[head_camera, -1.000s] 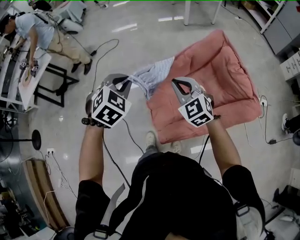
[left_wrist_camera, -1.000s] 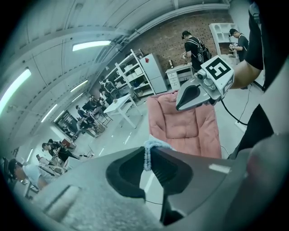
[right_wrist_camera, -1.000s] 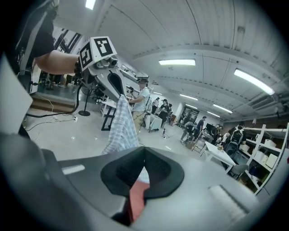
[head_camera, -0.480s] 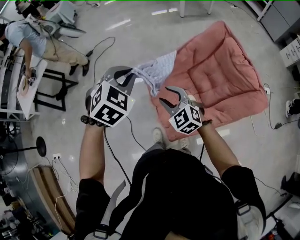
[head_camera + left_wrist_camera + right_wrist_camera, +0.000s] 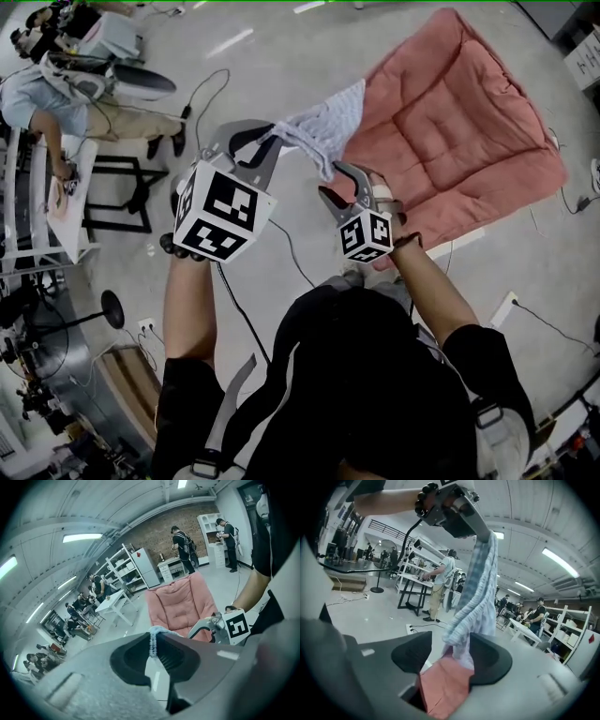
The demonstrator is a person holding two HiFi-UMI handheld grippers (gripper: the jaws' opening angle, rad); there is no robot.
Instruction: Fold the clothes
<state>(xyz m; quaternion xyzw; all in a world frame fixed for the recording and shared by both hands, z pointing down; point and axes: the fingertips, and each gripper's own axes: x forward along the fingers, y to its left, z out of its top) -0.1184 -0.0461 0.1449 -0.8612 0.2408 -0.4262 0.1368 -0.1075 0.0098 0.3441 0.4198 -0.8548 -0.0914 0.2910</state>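
Cloth, thin and finely striped in pale blue and white, makes up the garment point(image 5: 323, 136). It hangs crumpled in the air in front of the standing person, by the left edge of the mat. The left hand-held gripper point(image 5: 269, 139) is clamped narrow on its top edge, with a bunched ridge of fabric pinched between the dark moulded jaws. The right hand-held gripper point(image 5: 337, 183) sits lower and just to the right. Its jaws have just been opening and stand wide, with the loose lower end of the garment dangling between them, not squeezed.

Beyond lies a salmon-pink quilted mat point(image 5: 459, 131), rectangular and puffy, stitched into panels with a raised border, flat on the floor point(image 5: 281, 47). That floor is smooth, glossy pale grey and reflects the ceiling lights; black cables point(image 5: 211, 94) snake across it. At the far left another person point(image 5: 56, 94) bends over a white tabletop point(image 5: 61, 187) on a black frame. White shelving point(image 5: 124, 564) and a brick wall point(image 5: 154, 534) close the far side of the room.
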